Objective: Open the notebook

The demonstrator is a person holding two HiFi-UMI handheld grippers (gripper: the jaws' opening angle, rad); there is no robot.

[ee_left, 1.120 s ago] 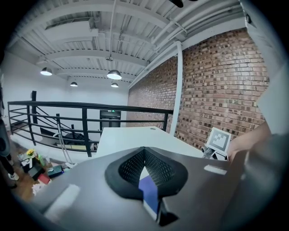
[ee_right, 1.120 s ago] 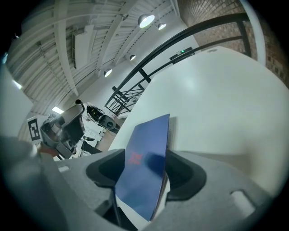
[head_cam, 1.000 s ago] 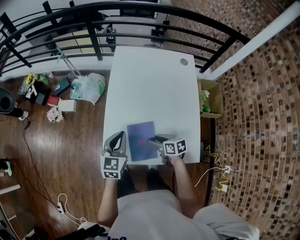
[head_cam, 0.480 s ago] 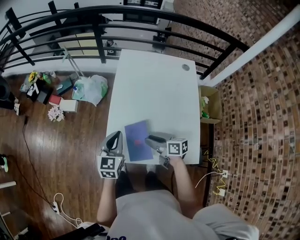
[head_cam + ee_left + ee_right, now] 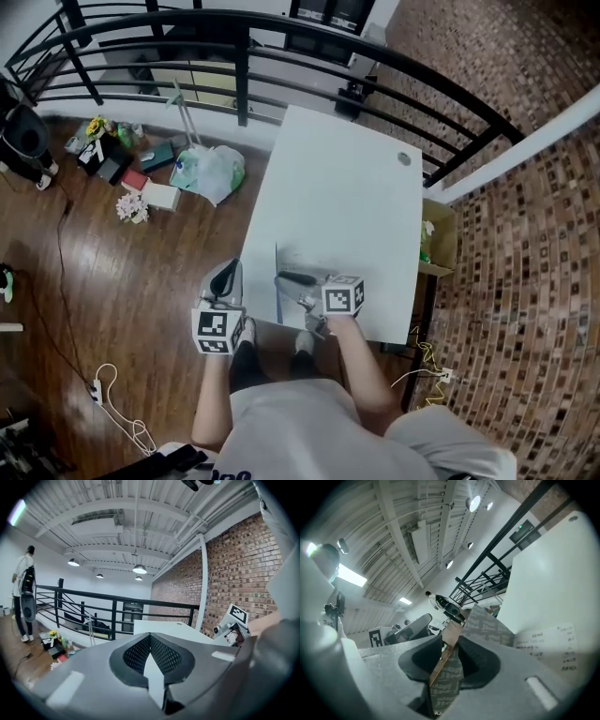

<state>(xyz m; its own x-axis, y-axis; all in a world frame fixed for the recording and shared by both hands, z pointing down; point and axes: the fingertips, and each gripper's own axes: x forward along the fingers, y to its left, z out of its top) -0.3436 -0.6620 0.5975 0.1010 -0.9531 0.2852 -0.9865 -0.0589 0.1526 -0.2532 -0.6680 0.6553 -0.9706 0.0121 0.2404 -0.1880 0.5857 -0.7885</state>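
Note:
The notebook lies near the front edge of the white table (image 5: 347,187). Its cover (image 5: 277,281) stands lifted on edge, seen as a thin dark line. My right gripper (image 5: 289,279) is shut on that cover; its jaws have just been closing with the cover between them. In the right gripper view the cover (image 5: 487,625) shows a grey printed inside between the pads, and a white page with writing (image 5: 548,644) lies open to the right. My left gripper (image 5: 228,274) hangs beside the table's left edge, shut and holding nothing.
A black railing (image 5: 281,42) runs behind the table. A cardboard box (image 5: 439,234) sits on the floor at the right, a plastic bag (image 5: 214,171) and small items at the left. A person (image 5: 21,597) stands far off by the railing.
The blue cover, flat a second ago, now stands on edge in the right gripper, which has risen. The left gripper has drifted left off the table's edge.

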